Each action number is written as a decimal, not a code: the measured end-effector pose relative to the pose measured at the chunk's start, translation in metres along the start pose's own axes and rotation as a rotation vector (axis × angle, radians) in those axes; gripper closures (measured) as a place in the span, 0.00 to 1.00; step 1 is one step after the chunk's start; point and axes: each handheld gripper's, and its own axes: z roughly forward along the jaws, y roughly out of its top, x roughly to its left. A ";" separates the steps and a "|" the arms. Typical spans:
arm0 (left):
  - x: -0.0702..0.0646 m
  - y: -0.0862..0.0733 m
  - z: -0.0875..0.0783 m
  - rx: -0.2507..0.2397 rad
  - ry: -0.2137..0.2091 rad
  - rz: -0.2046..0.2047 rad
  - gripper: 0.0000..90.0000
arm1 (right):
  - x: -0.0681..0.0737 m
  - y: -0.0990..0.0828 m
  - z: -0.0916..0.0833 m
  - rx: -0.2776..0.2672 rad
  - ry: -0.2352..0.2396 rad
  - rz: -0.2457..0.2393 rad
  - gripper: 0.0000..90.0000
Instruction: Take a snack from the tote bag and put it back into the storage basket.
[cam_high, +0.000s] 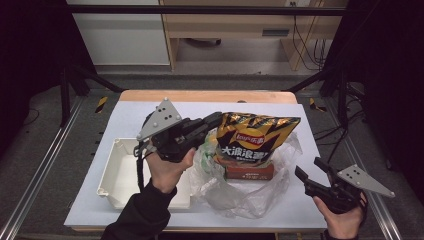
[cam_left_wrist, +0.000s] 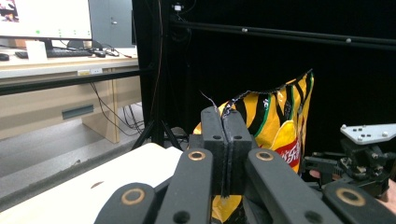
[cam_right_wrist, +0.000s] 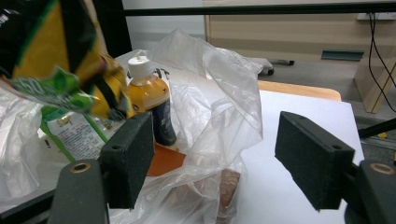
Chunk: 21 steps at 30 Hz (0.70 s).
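Two claws: the left claw (cam_high: 216, 120) pinches the chip bag (cam_high: 252, 137) top corner, hiding items beneath; the right claw (cam_high: 310, 169) gapes empty over bare surface (cam_high: 300, 200).

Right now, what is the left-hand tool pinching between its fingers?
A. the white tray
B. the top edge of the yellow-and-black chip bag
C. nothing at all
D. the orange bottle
B: the left gripper has its fingers closed on the top edge of the chip bag, which hangs above the clear plastic bag, while the white tray sits untouched beside it.
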 end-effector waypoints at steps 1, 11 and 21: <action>0.001 0.002 -0.002 -0.005 0.003 -0.001 0.99 | 0.000 0.000 0.000 0.000 0.000 0.000 0.32; 0.017 0.022 -0.032 -0.046 0.052 -0.012 0.99 | 0.000 -0.001 0.001 0.004 0.000 -0.002 0.32; 0.045 0.023 -0.072 -0.069 0.155 -0.021 0.99 | -0.001 -0.002 0.003 0.009 -0.003 -0.002 0.32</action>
